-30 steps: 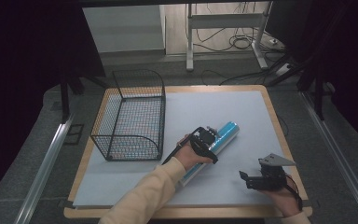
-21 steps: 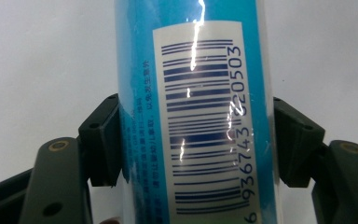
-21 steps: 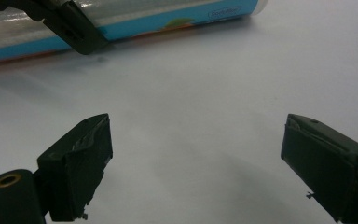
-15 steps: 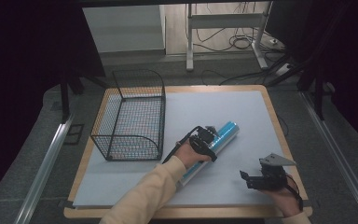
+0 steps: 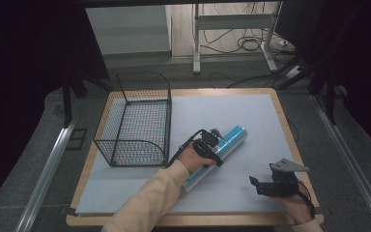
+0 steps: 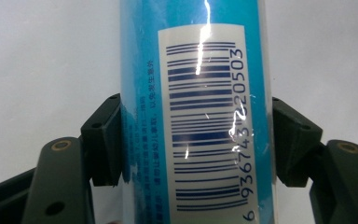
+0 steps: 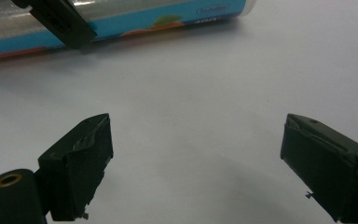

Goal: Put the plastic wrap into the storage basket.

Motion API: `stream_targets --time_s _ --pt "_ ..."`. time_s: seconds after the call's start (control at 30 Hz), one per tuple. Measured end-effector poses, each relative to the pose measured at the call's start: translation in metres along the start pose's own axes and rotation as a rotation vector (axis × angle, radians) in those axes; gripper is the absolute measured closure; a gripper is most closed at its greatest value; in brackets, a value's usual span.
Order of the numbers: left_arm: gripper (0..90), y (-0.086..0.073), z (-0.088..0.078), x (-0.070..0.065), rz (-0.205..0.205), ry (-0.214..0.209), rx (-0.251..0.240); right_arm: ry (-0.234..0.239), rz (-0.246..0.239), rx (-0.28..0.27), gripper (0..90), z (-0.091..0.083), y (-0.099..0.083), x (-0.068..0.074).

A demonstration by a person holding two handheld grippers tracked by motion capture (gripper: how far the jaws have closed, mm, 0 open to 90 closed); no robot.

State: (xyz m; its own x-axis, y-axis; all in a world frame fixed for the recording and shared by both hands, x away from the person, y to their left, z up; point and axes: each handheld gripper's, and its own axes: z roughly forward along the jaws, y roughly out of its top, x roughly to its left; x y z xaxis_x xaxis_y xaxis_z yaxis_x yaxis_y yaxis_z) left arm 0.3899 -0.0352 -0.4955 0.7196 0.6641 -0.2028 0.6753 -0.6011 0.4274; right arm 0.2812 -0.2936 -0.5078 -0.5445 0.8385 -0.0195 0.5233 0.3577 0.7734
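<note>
A long blue tube (image 5: 233, 135) with a barcode label (image 6: 200, 116) lies slanted on the white sheet (image 5: 251, 111), right of the basket. My left gripper (image 5: 211, 147) comes down over the tube's middle and is shut on it, both black pads (image 6: 103, 140) pressed against its sides. My right gripper (image 5: 255, 183) rests low at the front right of the sheet, apart from the tube, pointing left. Its jaws (image 7: 196, 154) stand wide open with only bare sheet between them. The right gripper view has the tube (image 7: 144, 21) across the top, with a left gripper jaw on it.
A black wire basket (image 5: 135, 121) stands on the left part of the wooden board (image 5: 290, 130), with nothing visible inside. Beyond the board are a dark floor, cables and a metal desk frame (image 5: 232, 29).
</note>
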Motion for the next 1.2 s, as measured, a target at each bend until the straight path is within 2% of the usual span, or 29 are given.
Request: stream_targets --time_s 0.17,0.53,0.87,1.2 --pt "31.5 0.002 -0.010 -0.001 0.017 0.003 -0.014 -0.001 -0.001 0.000 9.2 0.000 0.000 0.000" --pt "31.6 0.007 -0.032 -0.001 0.016 0.006 -0.051 0.000 0.001 -0.002 9.3 0.000 0.000 0.000" --pt "31.6 0.017 -0.047 -0.003 0.035 0.023 -0.058 0.001 0.004 -0.005 9.5 -0.001 0.000 0.000" --pt "31.6 0.022 -0.060 -0.003 0.040 0.021 -0.069 0.001 0.004 -0.006 9.5 -0.001 0.001 0.000"
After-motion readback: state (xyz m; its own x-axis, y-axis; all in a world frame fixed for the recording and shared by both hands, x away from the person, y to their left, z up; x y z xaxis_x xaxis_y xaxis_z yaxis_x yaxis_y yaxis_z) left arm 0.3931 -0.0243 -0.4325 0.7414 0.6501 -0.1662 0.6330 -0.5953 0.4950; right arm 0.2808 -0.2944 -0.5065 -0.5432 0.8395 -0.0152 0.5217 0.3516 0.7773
